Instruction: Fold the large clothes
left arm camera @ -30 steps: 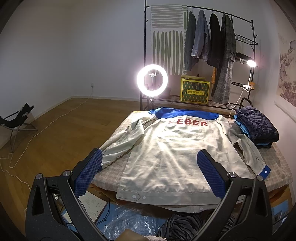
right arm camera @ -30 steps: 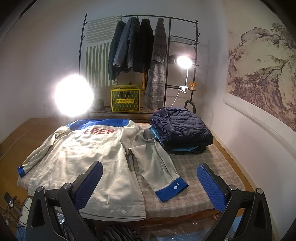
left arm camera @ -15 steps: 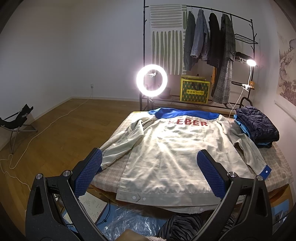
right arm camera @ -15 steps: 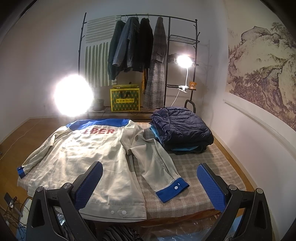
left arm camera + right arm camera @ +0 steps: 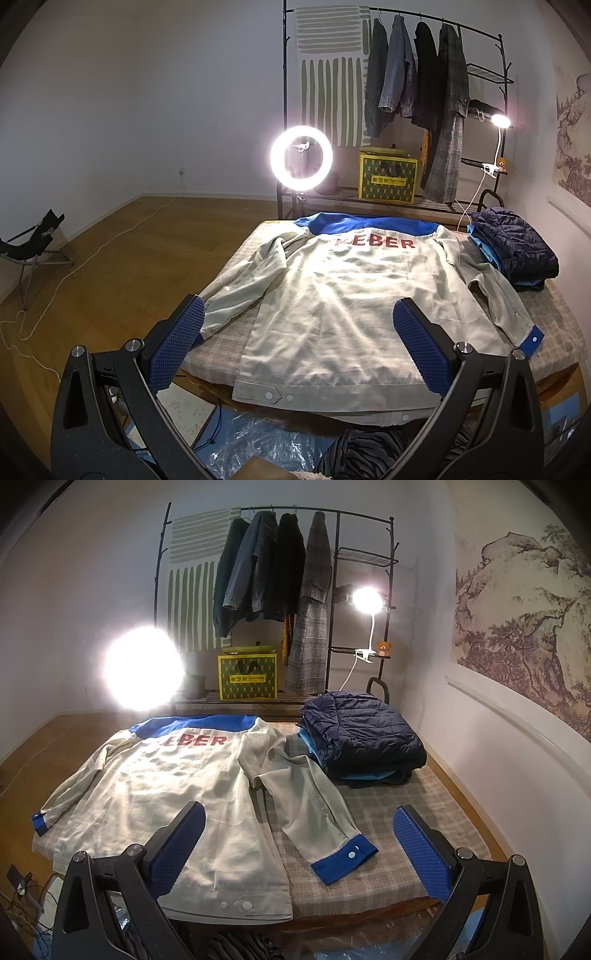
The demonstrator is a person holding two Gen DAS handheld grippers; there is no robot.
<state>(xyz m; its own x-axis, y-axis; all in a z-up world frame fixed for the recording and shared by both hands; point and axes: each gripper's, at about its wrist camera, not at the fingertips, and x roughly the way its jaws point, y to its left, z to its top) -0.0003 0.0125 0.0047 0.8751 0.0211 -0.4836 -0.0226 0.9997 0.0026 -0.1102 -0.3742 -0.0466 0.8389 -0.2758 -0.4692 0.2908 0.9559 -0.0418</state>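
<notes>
A cream jacket (image 5: 354, 295) with a blue yoke and red letters lies back up, spread flat on the checked table; it also shows in the right wrist view (image 5: 166, 794). Its right sleeve ends in a blue cuff (image 5: 343, 860) near the front edge. Its left sleeve (image 5: 243, 288) runs toward the table's left edge. My left gripper (image 5: 299, 347) is open and empty, held above the jacket's hem. My right gripper (image 5: 299, 845) is open and empty, above the hem and the right sleeve.
A stack of folded clothes topped by a navy puffer jacket (image 5: 362, 734) sits at the table's (image 5: 417, 812) back right. A ring light (image 5: 301, 157), clothes rack (image 5: 406, 92) and yellow box (image 5: 386, 179) stand behind. Clutter and plastic lie on the floor (image 5: 258, 443) in front.
</notes>
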